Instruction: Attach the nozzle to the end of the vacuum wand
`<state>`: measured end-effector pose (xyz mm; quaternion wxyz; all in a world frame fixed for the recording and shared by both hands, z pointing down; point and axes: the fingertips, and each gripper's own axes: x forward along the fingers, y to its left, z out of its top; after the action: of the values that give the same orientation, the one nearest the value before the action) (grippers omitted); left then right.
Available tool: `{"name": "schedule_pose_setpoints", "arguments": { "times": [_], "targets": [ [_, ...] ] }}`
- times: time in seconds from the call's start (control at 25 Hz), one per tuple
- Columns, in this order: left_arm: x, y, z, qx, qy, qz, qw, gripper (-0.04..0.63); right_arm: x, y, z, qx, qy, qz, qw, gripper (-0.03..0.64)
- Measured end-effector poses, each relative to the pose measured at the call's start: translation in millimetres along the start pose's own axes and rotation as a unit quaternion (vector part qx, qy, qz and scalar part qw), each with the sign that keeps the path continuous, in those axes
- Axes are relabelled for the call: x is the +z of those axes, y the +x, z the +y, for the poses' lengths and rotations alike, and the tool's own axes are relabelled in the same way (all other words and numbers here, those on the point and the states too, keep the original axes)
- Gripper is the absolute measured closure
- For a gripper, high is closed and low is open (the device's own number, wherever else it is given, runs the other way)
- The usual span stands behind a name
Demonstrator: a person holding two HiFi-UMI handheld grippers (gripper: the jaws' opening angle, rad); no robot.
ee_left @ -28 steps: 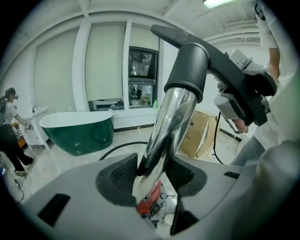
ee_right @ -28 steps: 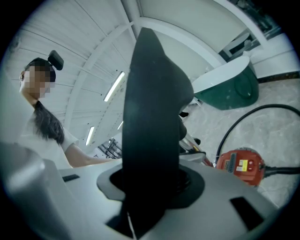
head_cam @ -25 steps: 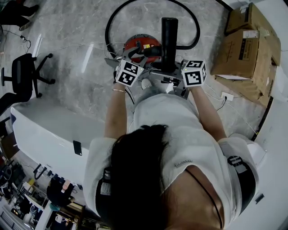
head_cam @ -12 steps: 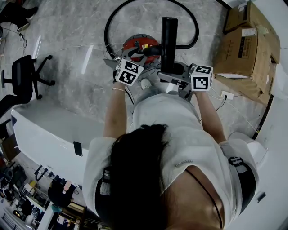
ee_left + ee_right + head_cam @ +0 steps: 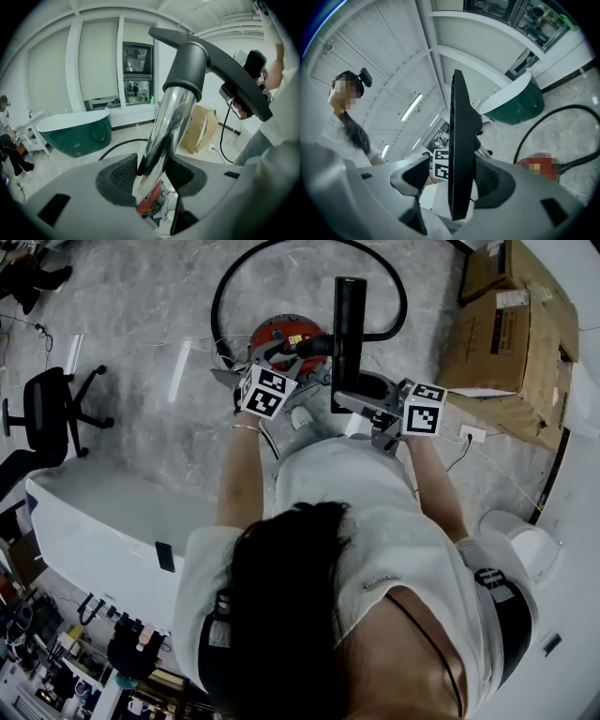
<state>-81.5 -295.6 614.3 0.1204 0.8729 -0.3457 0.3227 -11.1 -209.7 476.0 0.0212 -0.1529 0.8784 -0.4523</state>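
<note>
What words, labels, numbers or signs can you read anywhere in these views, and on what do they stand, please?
No text can be read in any view.
White label on the cardboard box: too small to read.
Sticker on the red vacuum canister: too small to read.
Marker cubes: black and white square patterns only, no letters or numbers.

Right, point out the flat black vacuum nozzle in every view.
Head view: the flat black vacuum nozzle is a dark bar, top centre.
Left gripper view: upper right, slanting atop the shiny chrome wand.
Right gripper view: centre, seen edge-on.
Shared landmark: the curving black hose, in all three.
</note>
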Motion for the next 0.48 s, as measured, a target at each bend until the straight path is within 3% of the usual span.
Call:
{"name": "schedule_pose_setpoints", "arguments": {
  "times": [0.48],
  "targets": [
    [0.2, 2.7, -0.4, 0.006, -0.001, 0.001, 1.0000, 0.413, 1.2, -16.2, -15.1, -0.047, -0.008, -0.015, 0.999, 0.331]
  ]
}}
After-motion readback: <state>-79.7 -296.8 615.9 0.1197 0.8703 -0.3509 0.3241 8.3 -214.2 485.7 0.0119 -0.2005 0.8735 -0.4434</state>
